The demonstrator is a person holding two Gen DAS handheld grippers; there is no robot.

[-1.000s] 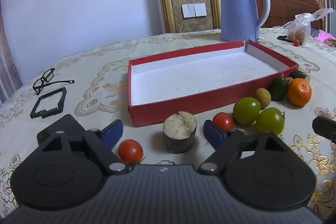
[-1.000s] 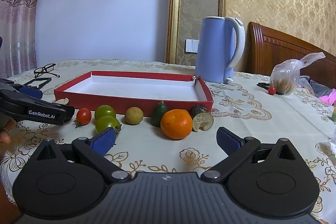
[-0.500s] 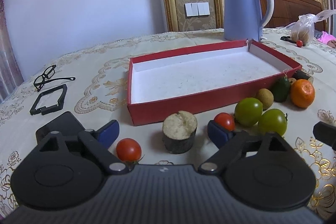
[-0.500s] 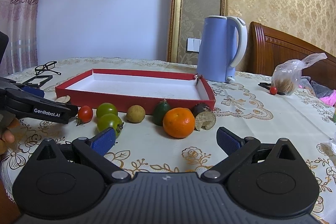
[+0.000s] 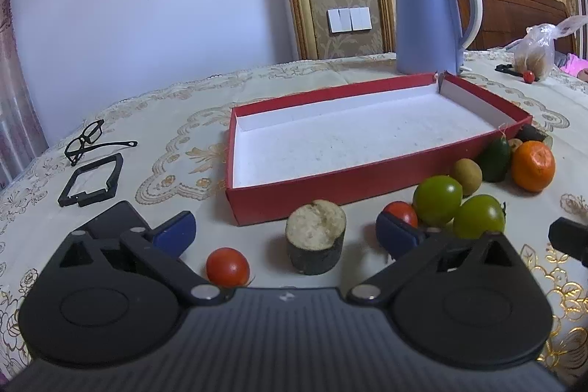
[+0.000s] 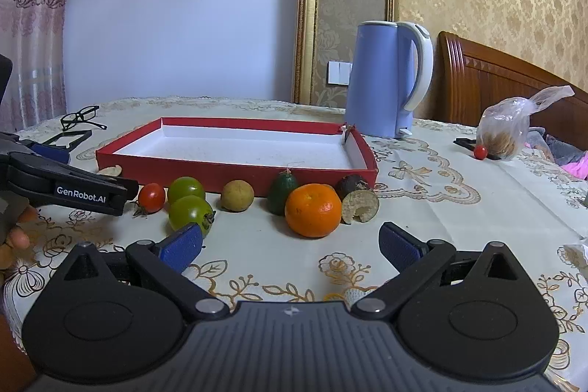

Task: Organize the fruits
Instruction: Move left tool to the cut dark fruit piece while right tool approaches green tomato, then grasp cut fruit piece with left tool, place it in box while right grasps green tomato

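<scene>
The fruits sit in a loose row on the tabletop [image 5: 330, 87] along the near wall of the red box [image 5: 367, 135], none inside it. In the left wrist view a stump-like cut fruit [image 5: 316, 241] stands at twelve o'clock from the left gripper [image 5: 284, 230], with a red tomato [image 5: 228, 266] at about ten o'clock of it and a second red tomato [image 5: 401, 212] touching the blue pad at three o'clock. Beyond lie two green tomatoes [image 5: 437, 195], a small brown fruit [image 5: 466, 176], a dark green fruit [image 5: 496, 159] and an orange [image 5: 533, 166].

Compared with a second ago, the left jaws have spread wider and are opening now, released, with the stump and the near tomato between them, untouched. The fruits have not shifted.

The left gripper tilts slightly down toward the cloth. The right gripper [image 6: 290, 241] is also released, its jaws wide apart with bare cloth between, the orange at twelve o'clock. A person's fingers [image 6: 18, 234] show at nine o'clock.

A blue kettle [image 5: 430, 21], glasses [image 5: 88, 140], a black frame [image 5: 92, 180] and a plastic bag [image 6: 511, 127] share the embroidered cloth; gold wallpaper behind.
</scene>
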